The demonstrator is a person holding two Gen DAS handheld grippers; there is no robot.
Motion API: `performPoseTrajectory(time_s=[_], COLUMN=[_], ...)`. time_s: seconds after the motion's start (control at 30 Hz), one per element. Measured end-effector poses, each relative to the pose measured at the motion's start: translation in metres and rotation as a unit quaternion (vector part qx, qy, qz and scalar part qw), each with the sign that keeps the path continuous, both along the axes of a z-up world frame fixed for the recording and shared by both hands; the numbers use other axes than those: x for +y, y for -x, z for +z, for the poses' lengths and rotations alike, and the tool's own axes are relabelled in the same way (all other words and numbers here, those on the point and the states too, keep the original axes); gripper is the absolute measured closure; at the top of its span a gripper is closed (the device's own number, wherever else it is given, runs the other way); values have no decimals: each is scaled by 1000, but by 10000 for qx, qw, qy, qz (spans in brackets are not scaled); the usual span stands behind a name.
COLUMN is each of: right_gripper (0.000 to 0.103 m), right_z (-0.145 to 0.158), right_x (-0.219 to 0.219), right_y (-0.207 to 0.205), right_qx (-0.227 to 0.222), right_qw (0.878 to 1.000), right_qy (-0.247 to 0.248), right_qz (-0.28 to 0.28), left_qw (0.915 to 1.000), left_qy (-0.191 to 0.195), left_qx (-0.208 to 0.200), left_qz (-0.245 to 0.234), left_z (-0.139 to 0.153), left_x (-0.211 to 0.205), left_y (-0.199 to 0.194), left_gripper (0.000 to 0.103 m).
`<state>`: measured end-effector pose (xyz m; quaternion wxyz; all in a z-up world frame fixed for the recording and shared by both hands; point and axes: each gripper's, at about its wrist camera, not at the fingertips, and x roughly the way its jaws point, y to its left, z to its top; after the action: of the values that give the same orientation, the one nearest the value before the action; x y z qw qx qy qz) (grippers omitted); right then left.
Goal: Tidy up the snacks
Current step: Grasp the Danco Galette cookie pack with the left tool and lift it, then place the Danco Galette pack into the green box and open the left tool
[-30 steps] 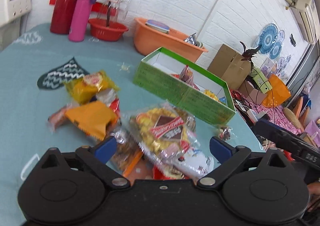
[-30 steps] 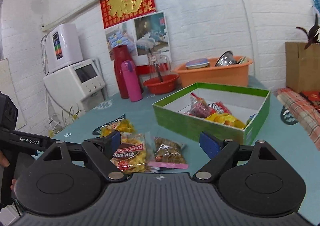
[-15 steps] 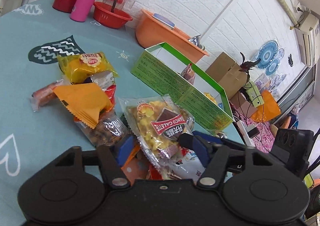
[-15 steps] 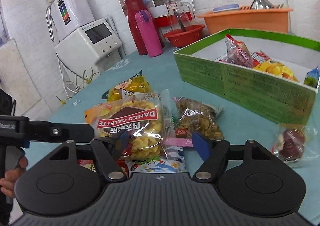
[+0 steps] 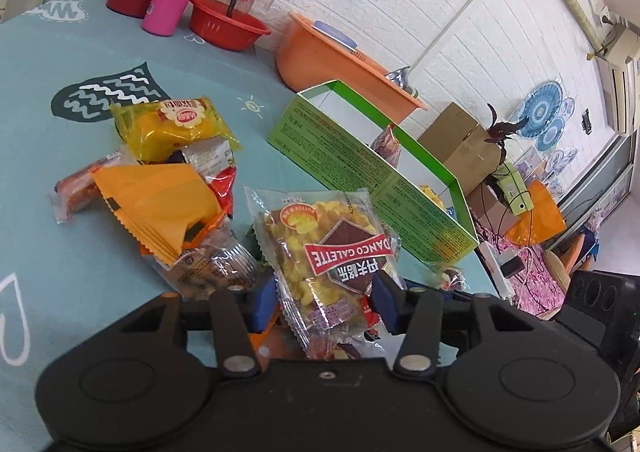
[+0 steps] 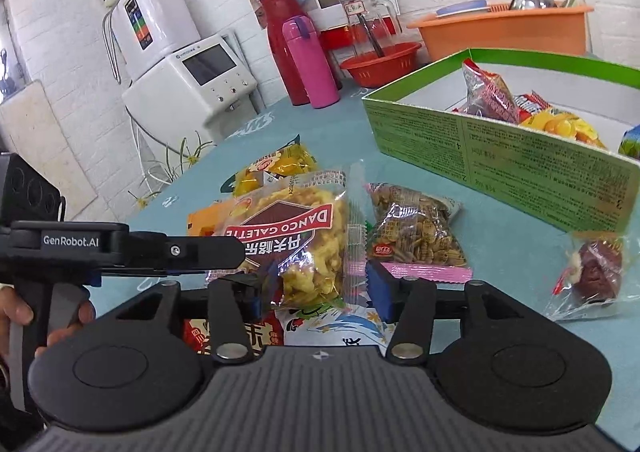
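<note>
Two grippers meet on one snack: the left gripper [image 5: 326, 304] has just been closing its jaws, and they now pinch the near end of the clear bag of yellow crisps [image 5: 320, 252], which lies between its pads and reaches forward from them. The right gripper [image 6: 316, 288] has been narrowing too; the same bag [image 6: 296, 236] sits between its jaws, but whether both pads press on it I cannot tell. Just beyond the right jaw lies a brown snack bag [image 6: 416, 228]; farther ahead stands the green box [image 6: 500, 155], already holding several packets. Left of the left jaws is a heap of orange and yellow packets [image 5: 160, 187]. With both tools on one slippery wrapper, pulling apart could probably tear it or crush the crisps, and a lift might drag the packets beneath it along.
</note>
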<state>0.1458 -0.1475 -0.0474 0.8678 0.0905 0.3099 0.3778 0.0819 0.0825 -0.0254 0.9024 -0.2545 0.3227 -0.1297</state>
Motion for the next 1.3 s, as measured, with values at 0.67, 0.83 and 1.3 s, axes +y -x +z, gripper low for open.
performPoseTrajectory(time_s=[0.67,0.83,1.3], right_gripper=[50,50,52], right_z=[74,82,44], right_x=[-54,-79,-136], right_y=[5,-15,-78], right_qx=[-1215,-1350,-747], right_qw=[9891,9838,9778], right_qy=[-284,-369,-856], right_qz=[-775,-1120,-1758], left_qw=[9934,9896,9881], left_qy=[-213,-174,-311], left_qx=[-945,-1069,-659], left_qz=[-608,-952,-1354], left_z=[78,89,65], left_x=[-60,-84,-135], left_y=[-42,-79,-171], left_gripper=[56,56,56])
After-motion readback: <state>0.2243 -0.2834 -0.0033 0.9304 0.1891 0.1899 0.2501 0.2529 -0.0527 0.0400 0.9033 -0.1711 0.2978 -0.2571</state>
